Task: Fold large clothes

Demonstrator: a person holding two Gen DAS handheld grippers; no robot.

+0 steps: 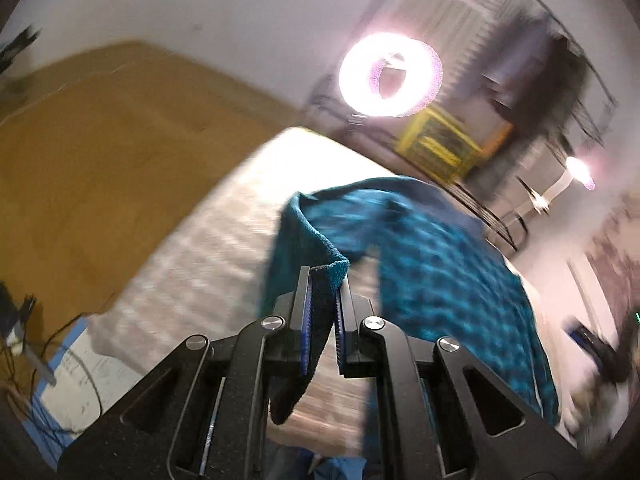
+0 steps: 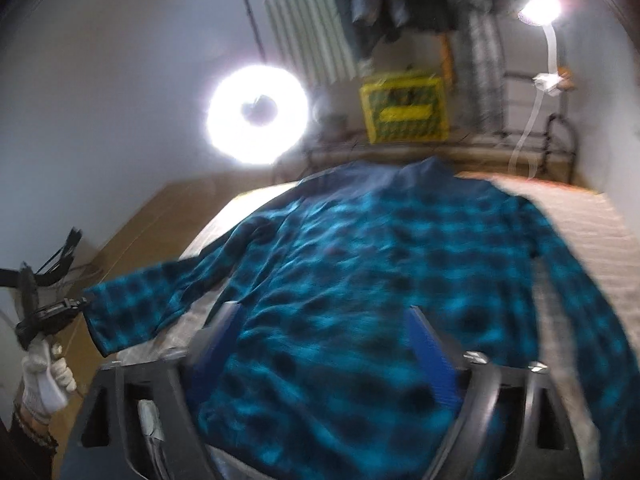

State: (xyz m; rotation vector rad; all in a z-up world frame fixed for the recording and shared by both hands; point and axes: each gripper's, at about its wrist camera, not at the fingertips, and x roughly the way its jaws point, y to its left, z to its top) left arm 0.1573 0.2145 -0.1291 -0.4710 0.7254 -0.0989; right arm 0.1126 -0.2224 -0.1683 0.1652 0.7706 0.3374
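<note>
Left hand-held gripper (image 1: 324, 280) clamps the shirt (image 2: 360, 280) sleeve cuff; right hand-held gripper (image 2: 320, 320) open above it. Carry the sleeve across taut.

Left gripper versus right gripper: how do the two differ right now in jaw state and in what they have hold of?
The left gripper is shut on the cuff of the shirt sleeve; the right gripper is open and holds nothing. The left lifts its sleeve off the bed; the right hangs over the shirt body, which lies spread flat. Both have black frames, blue pads, and point down at the same teal plaid shirt.
</note>
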